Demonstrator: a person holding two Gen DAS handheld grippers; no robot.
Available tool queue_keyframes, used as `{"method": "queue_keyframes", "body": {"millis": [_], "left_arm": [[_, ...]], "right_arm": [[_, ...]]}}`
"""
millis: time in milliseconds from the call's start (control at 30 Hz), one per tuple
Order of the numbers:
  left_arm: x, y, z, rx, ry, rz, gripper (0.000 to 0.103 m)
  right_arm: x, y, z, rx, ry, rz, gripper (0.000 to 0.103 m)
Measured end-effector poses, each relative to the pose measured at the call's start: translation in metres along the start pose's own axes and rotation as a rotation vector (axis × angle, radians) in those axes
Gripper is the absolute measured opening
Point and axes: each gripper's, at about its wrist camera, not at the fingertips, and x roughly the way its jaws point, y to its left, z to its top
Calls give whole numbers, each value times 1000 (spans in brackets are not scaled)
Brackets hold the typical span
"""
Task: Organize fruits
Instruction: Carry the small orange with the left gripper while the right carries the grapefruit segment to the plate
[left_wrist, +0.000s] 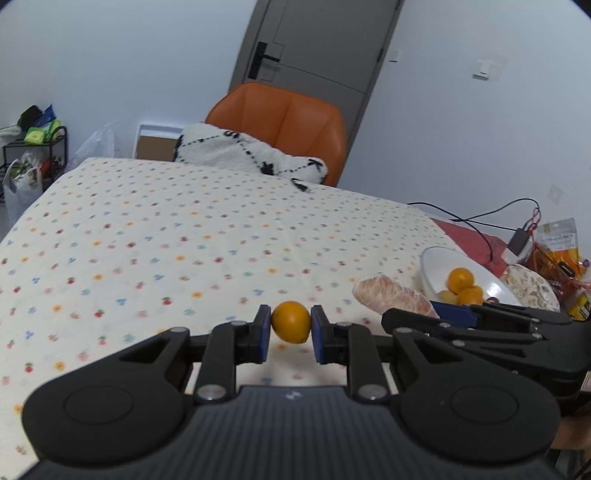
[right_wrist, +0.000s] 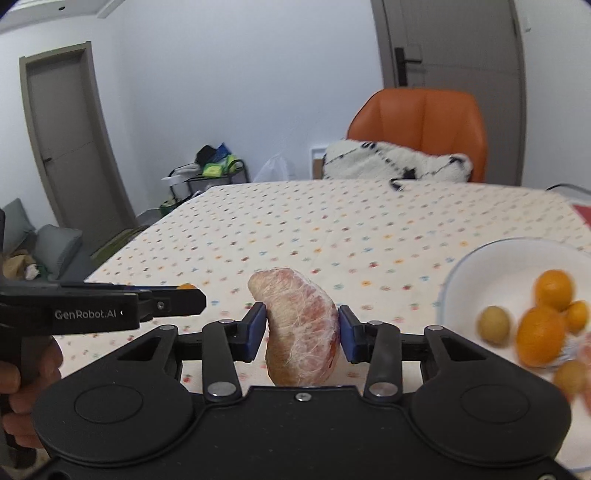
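My left gripper (left_wrist: 291, 325) is shut on a small orange (left_wrist: 291, 322), held just above the flowered tablecloth (left_wrist: 184, 240). In the right wrist view my right gripper (right_wrist: 302, 328) is shut on a wrapped peeled pomelo piece (right_wrist: 301, 328), its blue pads (right_wrist: 258, 328) pressing both sides. The same pomelo piece (left_wrist: 393, 295) shows in the left wrist view, to the right of the orange. A white bowl (right_wrist: 491, 258) stands at the right with several oranges (right_wrist: 539, 338) and small yellowish fruits (right_wrist: 494, 325) in it. That bowl (left_wrist: 436, 262) also appears in the left wrist view.
An orange chair (left_wrist: 288, 118) with a black-and-white fleece (left_wrist: 240, 151) stands behind the table. Snack packets (left_wrist: 557, 243), a nougat block (left_wrist: 532, 288) and black cables (left_wrist: 480, 221) lie at the right edge. The left tool (right_wrist: 99, 308) and a hand (right_wrist: 26, 376) are at the far left.
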Motion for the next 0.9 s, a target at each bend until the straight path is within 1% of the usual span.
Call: {"method": "queue_keyframes", "body": {"millis": [267,500,733,900], "left_arm": [[2,-23,3,33,-5,-31,21],[5,-43,4,67,-9,-48,21],[12,-69,3,106,-4,-85,21],[19,-88,2,133,1,-114,21]], "right_arm": [[-18,-12,-4,15,-28,-32,40],[-36,-24,-6,50,-80,-63,40],[-55,-47,-10,88,-116,-116,40],[-67,-71,-12,124,-132,-150,40]]}}
